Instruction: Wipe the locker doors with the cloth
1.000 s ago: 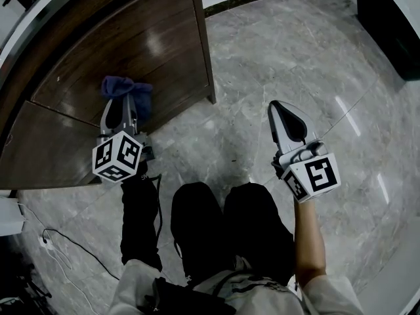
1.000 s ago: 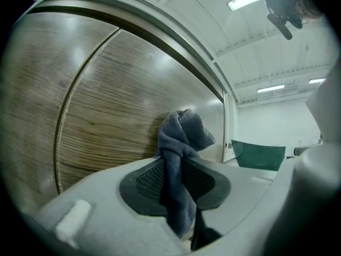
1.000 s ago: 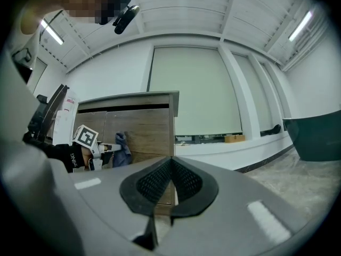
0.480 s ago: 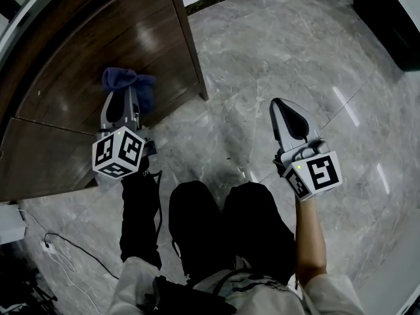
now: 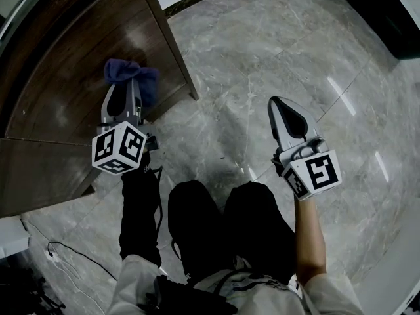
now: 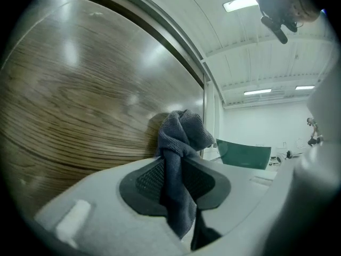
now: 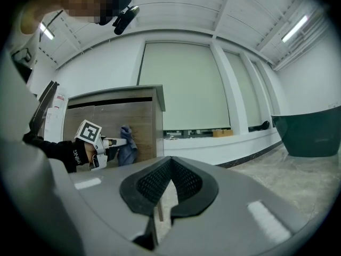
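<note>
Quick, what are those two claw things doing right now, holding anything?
Left gripper: closed on the blue cloth, at the wooden locker door.
Right gripper: closed, fingers together, holding nothing.

Wooden locker walled off the left, where the left gripper held the cloth at its door. Bare marble floor lay open around the right gripper (jaws together, nothing between), bounded by a dark container far right.

The cloth looks soft-woven, the locker door glossy wood-grain.
</note>
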`<action>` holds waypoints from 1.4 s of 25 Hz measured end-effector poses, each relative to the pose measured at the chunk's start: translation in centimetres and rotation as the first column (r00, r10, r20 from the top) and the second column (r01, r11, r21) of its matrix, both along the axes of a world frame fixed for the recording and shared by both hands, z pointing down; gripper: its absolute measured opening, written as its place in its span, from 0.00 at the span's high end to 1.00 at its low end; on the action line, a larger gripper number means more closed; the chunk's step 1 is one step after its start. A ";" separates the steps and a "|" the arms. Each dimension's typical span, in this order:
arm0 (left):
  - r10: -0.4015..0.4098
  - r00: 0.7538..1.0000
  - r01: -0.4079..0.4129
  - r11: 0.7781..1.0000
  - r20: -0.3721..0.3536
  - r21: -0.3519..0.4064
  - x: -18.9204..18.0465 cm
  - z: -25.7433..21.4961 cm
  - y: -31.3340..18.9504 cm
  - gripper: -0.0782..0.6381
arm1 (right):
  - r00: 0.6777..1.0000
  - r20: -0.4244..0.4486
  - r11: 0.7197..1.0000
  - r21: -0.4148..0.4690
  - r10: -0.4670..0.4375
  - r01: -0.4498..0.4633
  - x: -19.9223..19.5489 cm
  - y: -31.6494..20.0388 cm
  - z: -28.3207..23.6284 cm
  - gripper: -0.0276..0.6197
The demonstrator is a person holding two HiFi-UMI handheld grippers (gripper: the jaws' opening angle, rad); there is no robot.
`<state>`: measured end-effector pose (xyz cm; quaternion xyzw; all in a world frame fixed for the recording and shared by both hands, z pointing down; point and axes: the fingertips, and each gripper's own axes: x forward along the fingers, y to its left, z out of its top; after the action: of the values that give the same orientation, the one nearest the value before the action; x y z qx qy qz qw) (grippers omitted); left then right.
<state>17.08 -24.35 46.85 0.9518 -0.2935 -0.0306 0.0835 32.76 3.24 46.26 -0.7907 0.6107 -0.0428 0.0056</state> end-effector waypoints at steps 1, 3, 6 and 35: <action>0.007 1.000 -0.007 1.000 0.000 -0.001 0.5 0.0 0.1 0.77 | 1.000 -0.002 1.000 -0.001 0.004 -0.004 0.2 0.2 -0.1 0.95; 0.021 1.000 -0.021 1.000 0.000 -0.001 1.5 0.1 0.2 0.77 | 1.000 -0.009 1.000 -0.006 0.011 -0.011 0.5 0.6 -0.1 0.95; 0.044 0.999 -0.044 0.999 0.000 -0.005 3.0 0.1 0.5 0.77 | 0.999 -0.011 0.999 -0.011 0.030 -0.031 1.2 1.4 -0.2 0.95; 0.112 0.992 -0.109 0.992 0.053 -0.064 5.9 3.0 1.5 0.77 | 0.995 -0.009 0.994 -0.047 0.098 -0.098 3.7 4.7 0.6 0.95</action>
<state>23.01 -22.89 49.84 0.9642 -0.2432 0.0099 0.1055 36.46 7.95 46.90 -0.8199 0.5698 -0.0543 -0.0129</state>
